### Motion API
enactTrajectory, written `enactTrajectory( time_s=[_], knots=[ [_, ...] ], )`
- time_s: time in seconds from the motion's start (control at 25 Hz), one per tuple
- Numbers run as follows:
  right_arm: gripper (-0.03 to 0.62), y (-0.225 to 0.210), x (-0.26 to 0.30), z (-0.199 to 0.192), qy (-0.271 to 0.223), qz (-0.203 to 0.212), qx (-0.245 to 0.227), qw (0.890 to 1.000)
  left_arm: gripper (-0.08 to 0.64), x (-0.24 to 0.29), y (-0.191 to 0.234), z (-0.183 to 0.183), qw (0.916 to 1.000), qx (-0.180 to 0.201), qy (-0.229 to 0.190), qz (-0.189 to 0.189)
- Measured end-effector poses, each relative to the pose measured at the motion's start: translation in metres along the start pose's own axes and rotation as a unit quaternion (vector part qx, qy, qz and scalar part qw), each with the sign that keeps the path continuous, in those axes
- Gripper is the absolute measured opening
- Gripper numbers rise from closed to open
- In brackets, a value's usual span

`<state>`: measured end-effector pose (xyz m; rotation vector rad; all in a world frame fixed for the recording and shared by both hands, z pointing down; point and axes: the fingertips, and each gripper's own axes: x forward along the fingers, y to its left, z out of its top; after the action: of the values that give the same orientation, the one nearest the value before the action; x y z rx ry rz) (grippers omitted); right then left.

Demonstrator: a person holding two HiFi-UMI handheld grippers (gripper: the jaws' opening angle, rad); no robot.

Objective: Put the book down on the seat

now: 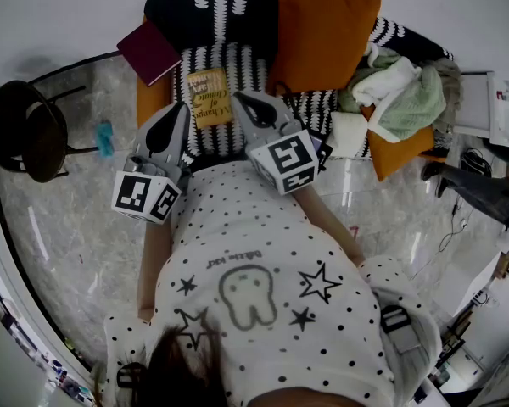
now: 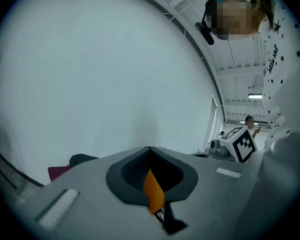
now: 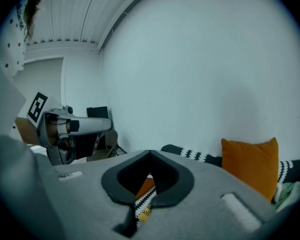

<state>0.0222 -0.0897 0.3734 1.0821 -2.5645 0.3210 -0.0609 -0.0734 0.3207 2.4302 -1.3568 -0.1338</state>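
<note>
While both clench empty, left gripper (image 1: 180, 110) sits at eight o'clock of the flat yellow book (image 1: 209, 97), right gripper (image 1: 240, 98) at three. Zigzag-knit seat (image 1: 237, 62) lies beneath.

Big orange cushion (image 1: 327, 32) leaning upright, heap of white and pale green laundry (image 1: 403, 91) just right of it, second orange cushion (image 1: 403, 153) poking out beneath, black round chair (image 1: 30, 134) on the marbled floor (image 1: 59, 227) at left, small blue object (image 1: 106, 138) beside it

Book (image 1: 209, 97) print too small, seat (image 1: 205, 145) partly hidden
</note>
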Motion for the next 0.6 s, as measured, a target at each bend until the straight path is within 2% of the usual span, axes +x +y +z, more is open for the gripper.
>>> enactTrajectory(
  time_s=[0.6],
  knots=[
    [-0.003,-0.0059,0.0006,-0.0003,-0.003,0.0,0.001,1.0,0.002,0.0041,0.0003,-0.0008,1.0,-0.002,0.0,0.002]
  ],
)
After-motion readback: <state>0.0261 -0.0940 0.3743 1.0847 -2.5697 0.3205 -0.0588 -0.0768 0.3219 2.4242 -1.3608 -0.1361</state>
